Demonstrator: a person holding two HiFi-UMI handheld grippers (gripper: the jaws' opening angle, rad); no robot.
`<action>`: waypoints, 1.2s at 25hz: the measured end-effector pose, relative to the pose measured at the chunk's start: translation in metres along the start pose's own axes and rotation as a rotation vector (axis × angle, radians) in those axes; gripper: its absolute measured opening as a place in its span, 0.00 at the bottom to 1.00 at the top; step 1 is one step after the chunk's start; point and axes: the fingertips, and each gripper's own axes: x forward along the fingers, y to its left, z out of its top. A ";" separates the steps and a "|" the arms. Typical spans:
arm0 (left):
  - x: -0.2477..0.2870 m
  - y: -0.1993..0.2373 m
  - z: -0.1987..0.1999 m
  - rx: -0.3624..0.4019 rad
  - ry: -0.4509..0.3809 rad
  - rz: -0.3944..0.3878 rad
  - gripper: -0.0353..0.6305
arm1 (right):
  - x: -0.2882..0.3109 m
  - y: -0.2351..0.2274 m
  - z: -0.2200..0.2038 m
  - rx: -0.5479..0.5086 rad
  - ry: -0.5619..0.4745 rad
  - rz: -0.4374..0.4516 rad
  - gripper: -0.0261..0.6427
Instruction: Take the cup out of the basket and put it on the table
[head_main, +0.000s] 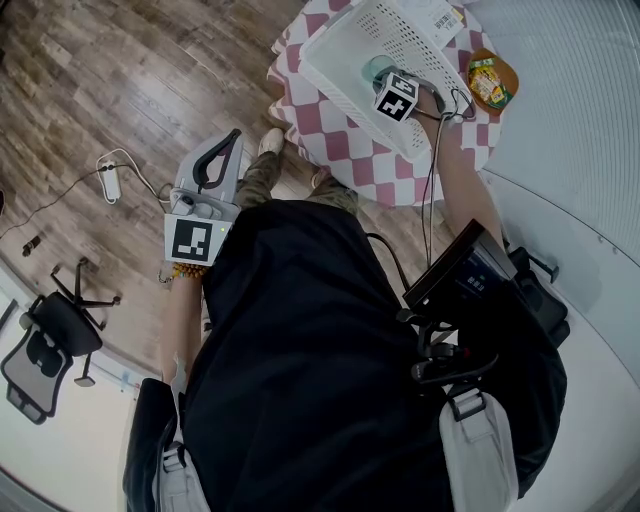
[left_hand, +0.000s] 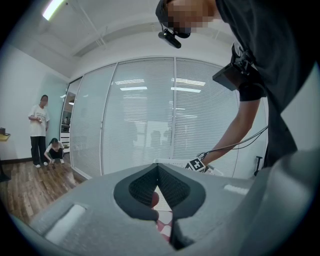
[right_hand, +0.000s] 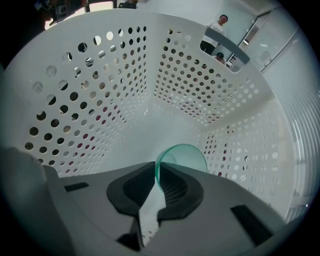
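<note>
R tongs (right_hand: 156, 171) pinching teal cup (right_hand: 187, 154) by rim in basket (right_hand: 100, 100); prob light, thin, slick; L tongs (left_hand: 158, 169) pressed together, empty.

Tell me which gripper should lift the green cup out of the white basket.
Right. The right gripper is inside the white perforated plastic basket, jaws shut on the rim of the translucent green cup. The left gripper hangs shut and empty over the wooden floor, away from the basket.

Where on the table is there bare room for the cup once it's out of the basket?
For the cup: bare checked cloth along the basket's near side, toward the person. The right corner is crowded by a snack dish.
</note>
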 end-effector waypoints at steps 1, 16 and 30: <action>0.000 0.000 0.000 0.002 0.000 -0.001 0.05 | -0.001 0.000 0.000 0.002 -0.002 -0.002 0.09; 0.007 -0.007 0.005 0.021 -0.023 -0.052 0.05 | -0.027 -0.003 0.007 0.060 -0.063 -0.054 0.09; 0.027 -0.018 0.021 0.063 -0.049 -0.128 0.05 | -0.078 -0.005 0.018 0.160 -0.208 -0.166 0.09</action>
